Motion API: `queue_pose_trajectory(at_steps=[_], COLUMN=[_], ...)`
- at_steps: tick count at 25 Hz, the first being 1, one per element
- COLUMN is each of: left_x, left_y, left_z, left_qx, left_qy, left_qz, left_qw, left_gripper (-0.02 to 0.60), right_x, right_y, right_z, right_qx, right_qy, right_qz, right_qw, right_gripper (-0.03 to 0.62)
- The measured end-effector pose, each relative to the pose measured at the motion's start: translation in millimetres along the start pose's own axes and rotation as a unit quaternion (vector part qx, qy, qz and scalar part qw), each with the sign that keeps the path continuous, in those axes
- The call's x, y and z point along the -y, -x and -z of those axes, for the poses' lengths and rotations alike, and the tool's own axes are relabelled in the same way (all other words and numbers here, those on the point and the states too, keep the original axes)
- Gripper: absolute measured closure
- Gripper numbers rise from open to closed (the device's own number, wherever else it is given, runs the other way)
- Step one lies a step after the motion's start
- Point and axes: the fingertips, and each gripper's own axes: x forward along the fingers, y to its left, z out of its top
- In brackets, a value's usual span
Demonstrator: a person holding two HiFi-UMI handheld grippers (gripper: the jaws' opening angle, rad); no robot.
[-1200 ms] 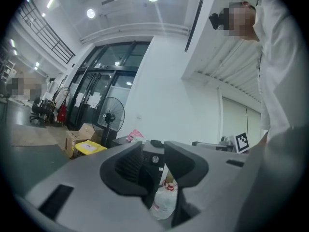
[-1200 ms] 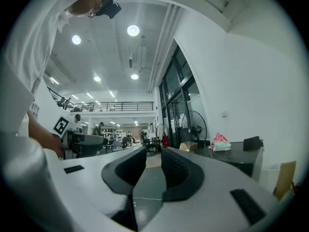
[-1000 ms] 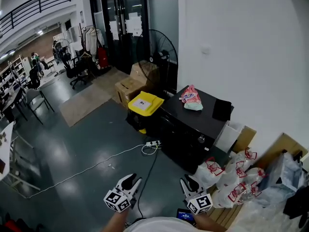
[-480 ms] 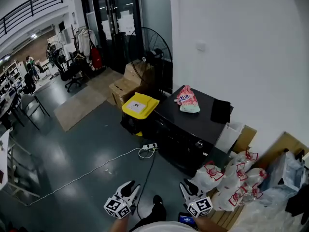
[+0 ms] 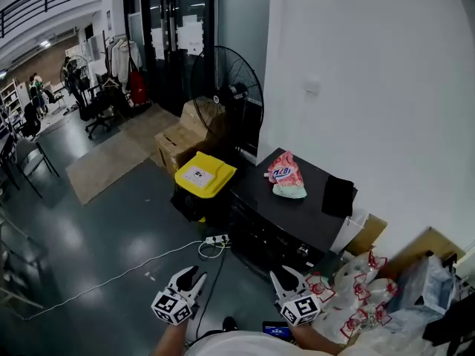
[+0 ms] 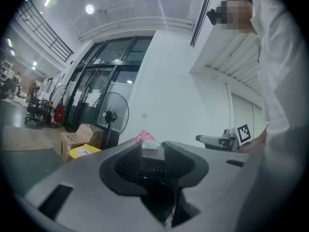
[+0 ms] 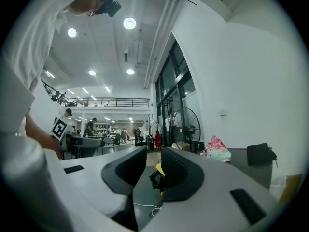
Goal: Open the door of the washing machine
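The black washing machine [image 5: 256,232] stands against the white wall, with a pink detergent bag [image 5: 284,173] and a black cloth [image 5: 338,196] on its top; its door looks closed. My left gripper [image 5: 188,276] and right gripper [image 5: 284,279] hover low at the picture's bottom, a stretch of floor short of the machine's front. Both are open with nothing between the fingers. In the left gripper view the pink bag [image 6: 146,138] shows just above the gap of the left gripper [image 6: 153,153]. In the right gripper view the bag [image 7: 217,147] lies right of the right gripper [image 7: 153,164].
A yellow-lidded bin [image 5: 204,175] stands at the machine's left, with cardboard boxes [image 5: 178,144] and a big standing fan [image 5: 230,95] behind it. A power strip [image 5: 214,239] and cables lie on the floor ahead. Knotted plastic bags [image 5: 355,288] pile at the right.
Both grippers have travelled forward with the person, toward the washing machine, which now sits nearer and lower in the head view. The jaws stand as wide as before.
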Motion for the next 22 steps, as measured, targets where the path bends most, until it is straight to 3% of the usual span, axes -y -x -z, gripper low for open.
queue_pose_trajectory(at_steps=[6,15,22], left_x=[-40.6,-84.6,-133.4], left_y=[-59.2,-118.4,-194.7], left_z=[-10.6,20.3,50.6], left_qx=[-0.003,-0.039,-0.070], left_qy=[-0.004,0.022,0.034], left_qz=[0.030,0.030,0.016], left_qw=[0.9995,0.9985,0.9969], left_gripper=[0.441,0.434,0.426], right_x=[27.3,92.5,145.8], right_y=[-63.3,-108.7,-196.5], right_z=[-8.0,9.8,22.9], right_qx=[0.005,-0.037,-0.037], right_qy=[0.005,0.010,-0.011], right_qz=[0.012,0.032,-0.004], right_qw=[1.000,0.999,0.999], right_gripper=[0.482,0.482,0.481])
